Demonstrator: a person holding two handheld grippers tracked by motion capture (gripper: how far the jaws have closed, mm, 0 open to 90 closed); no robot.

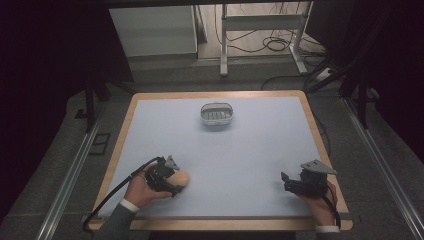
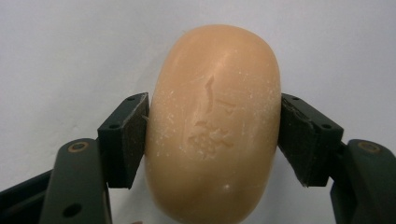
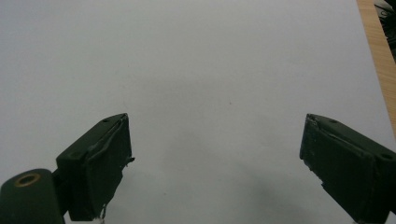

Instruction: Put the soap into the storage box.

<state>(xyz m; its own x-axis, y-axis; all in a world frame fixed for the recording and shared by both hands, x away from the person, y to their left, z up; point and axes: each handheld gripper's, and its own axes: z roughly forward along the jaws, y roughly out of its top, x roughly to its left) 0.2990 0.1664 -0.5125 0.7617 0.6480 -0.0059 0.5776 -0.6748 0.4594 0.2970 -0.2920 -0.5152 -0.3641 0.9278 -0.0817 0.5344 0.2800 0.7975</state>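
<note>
- The smooth, peach-coloured oval bar of soap (image 2: 212,126) sits between the 2 black jaws of the left gripper (image 2: 212,140), near the front left of the pale blue table mat (image 1: 250,150).
- Both jaws press on the soap's sides, so it is clamped.
- This looks like the grab step. Next it likely needs a lift and a carry to the small grey wire soap dish (image 1: 217,114), well apart at the back.
- The right gripper (image 3: 215,163) rests with jaws wide apart, holding nothing.

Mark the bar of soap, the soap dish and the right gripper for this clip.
bar of soap (image 2: 212,126): left gripper view, stamped middle of its face.
soap dish (image 1: 217,107): high view, far rim.
right gripper (image 3: 217,163): right gripper view, midway between its open fingers.
</note>
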